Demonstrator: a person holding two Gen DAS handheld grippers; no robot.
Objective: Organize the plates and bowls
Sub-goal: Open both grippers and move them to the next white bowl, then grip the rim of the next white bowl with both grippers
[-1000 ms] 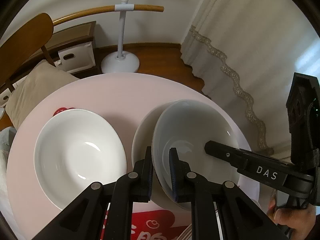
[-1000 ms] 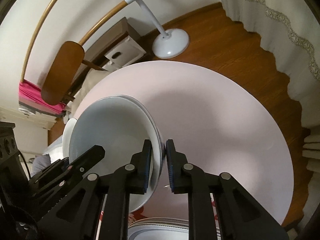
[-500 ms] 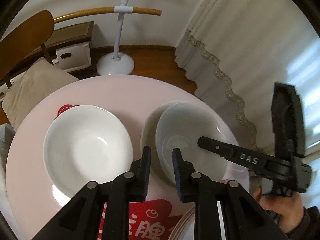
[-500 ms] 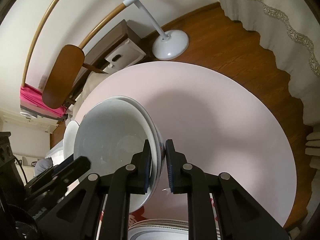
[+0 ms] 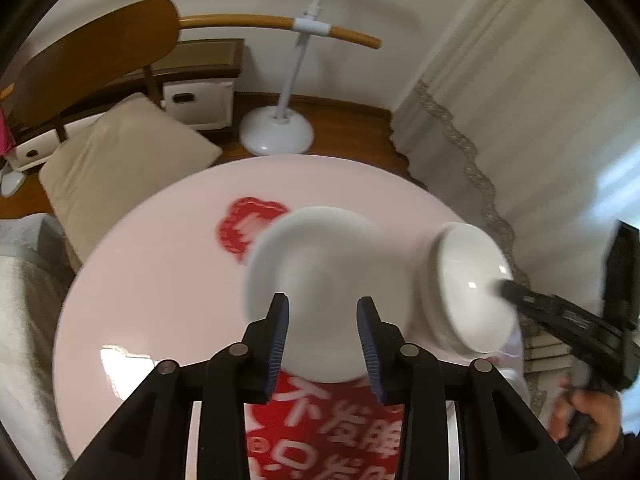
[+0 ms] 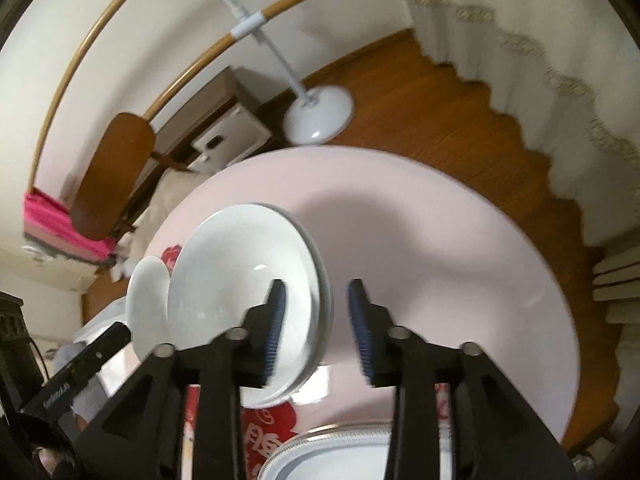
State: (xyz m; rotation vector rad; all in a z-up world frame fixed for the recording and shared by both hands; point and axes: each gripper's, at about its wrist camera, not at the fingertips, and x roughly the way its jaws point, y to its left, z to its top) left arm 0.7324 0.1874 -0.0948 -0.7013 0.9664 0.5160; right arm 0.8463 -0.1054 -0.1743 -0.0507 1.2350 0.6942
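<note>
Two white bowls nested together [image 6: 240,280] stand on the round pink table [image 6: 440,260]. My right gripper [image 6: 316,292] straddles their right rim, one finger inside and one outside. Its jaws are opening and the pads stand clear of the rim. From the left wrist the same stack [image 5: 468,288] is at the right, with a right finger [image 5: 520,300] reaching into it. A single white bowl [image 5: 316,280] sits mid-table. My left gripper [image 5: 322,304] hovers over its near side, jaws opening, with nothing pinched.
A plate with a patterned rim [image 6: 340,456] lies at the near table edge on a red printed mat [image 5: 344,420]. Beyond the table are a wooden chair [image 5: 100,52], a cushion [image 5: 128,160], a white lamp base [image 5: 276,134] and a curtain [image 5: 500,120]. A hand [image 5: 588,412] holds the right gripper.
My left gripper let go of the nested bowls' rim, swung left over the single bowl and spread its jaws. My right gripper released its pinch on the stack's rim and lifted slightly.
</note>
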